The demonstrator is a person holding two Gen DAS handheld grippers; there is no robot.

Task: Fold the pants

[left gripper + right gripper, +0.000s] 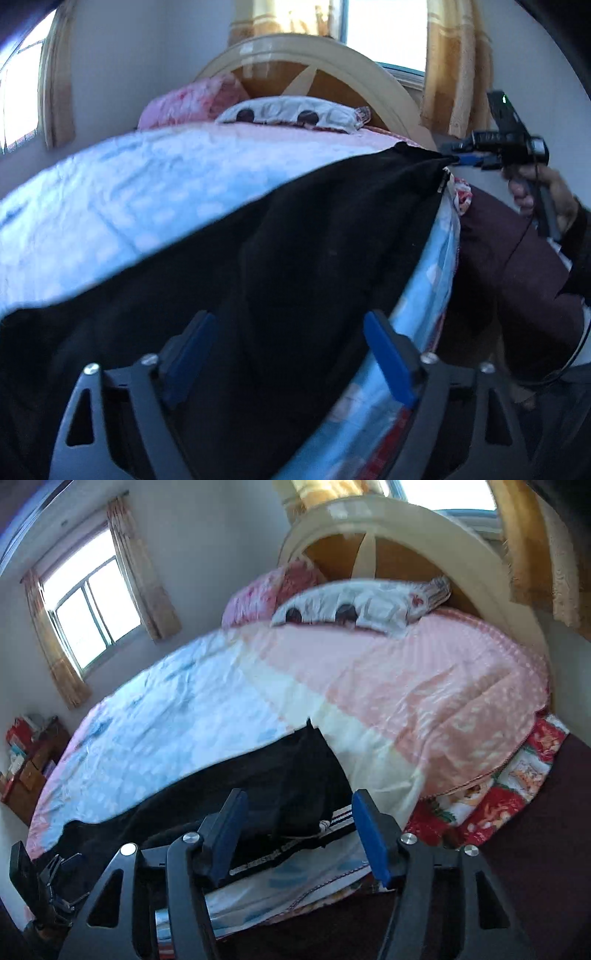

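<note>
Spreading the pants point(295, 258) along the near edge of the bed point(184, 709) appears to be the step in hand, ahead of any fold. Nearest in the left wrist view, the left gripper point(291, 354) stands wide apart above dark cloth; whether its fingers point(388, 358) touch the fabric cannot be told, and nothing sits clamped between them. In the right wrist view, the right gripper point(299, 834) is likewise open, poised just over the waistband point(295, 845) with its drawstring, gripping nothing. Seen from the left wrist, its tips lie at the pants' far corner. Beyond lie the blue and pink quilt point(406, 686), the pillows point(362, 605) and the headboard point(424, 524). Next, by judgement, each jaw pair must close on an edge.
</note>
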